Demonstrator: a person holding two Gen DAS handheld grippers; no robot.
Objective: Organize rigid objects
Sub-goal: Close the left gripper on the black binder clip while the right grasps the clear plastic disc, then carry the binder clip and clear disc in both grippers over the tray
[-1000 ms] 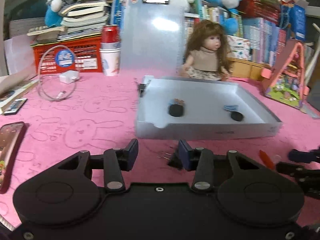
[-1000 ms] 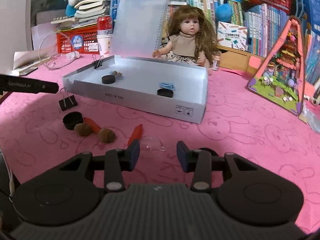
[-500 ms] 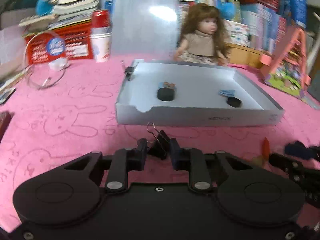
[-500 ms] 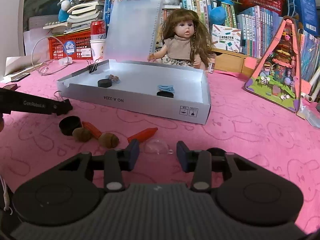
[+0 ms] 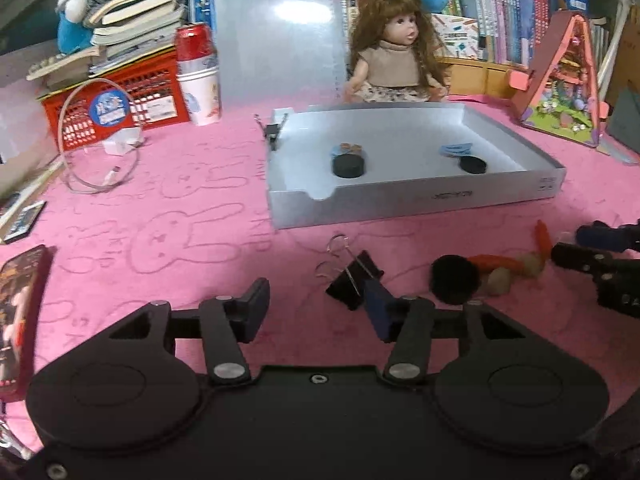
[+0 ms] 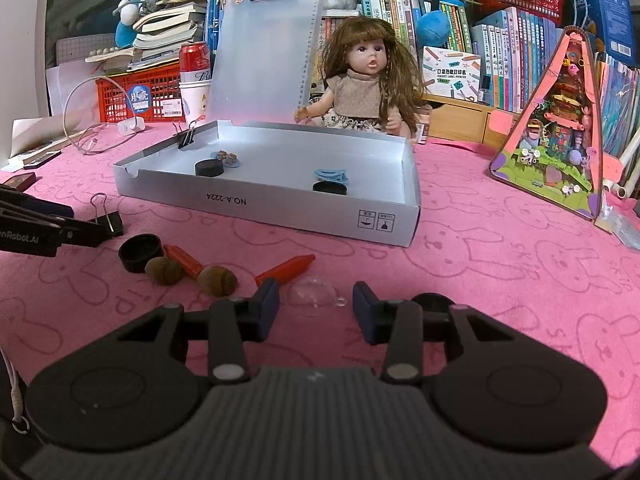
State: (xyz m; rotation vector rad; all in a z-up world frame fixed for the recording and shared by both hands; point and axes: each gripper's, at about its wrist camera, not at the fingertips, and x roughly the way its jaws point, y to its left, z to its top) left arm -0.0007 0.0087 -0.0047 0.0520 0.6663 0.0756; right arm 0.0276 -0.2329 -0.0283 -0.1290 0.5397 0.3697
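My left gripper [image 5: 316,308] hovers low over the pink cloth with its jaws opening. A black binder clip [image 5: 352,280] lies on the cloth against the right fingertip [image 5: 376,312], not pressed between the pads. In the right wrist view the clip [image 6: 108,220] sits at that gripper's tip. My right gripper [image 6: 316,308] is open, with a clear plastic dome [image 6: 312,292] on the cloth just ahead between its fingertips. A black cap [image 6: 140,252], two brown nuts [image 6: 216,280] and orange crayons [image 6: 286,270] lie beside it. The grey box tray [image 6: 280,208] holds black caps and a blue clip.
A doll [image 6: 364,84] sits behind the tray, next to an upright clipboard [image 6: 260,56]. A red basket [image 5: 116,108], stacked cups with a can [image 5: 198,76] and a cable loop lie at the back left. A pink toy house [image 6: 560,132] stands right. A phone [image 5: 20,308] lies near left.
The left gripper was shut on the binder clip half a second ago; it has since opened and the clip lies on the cloth by its right finger. The right gripper kept still.
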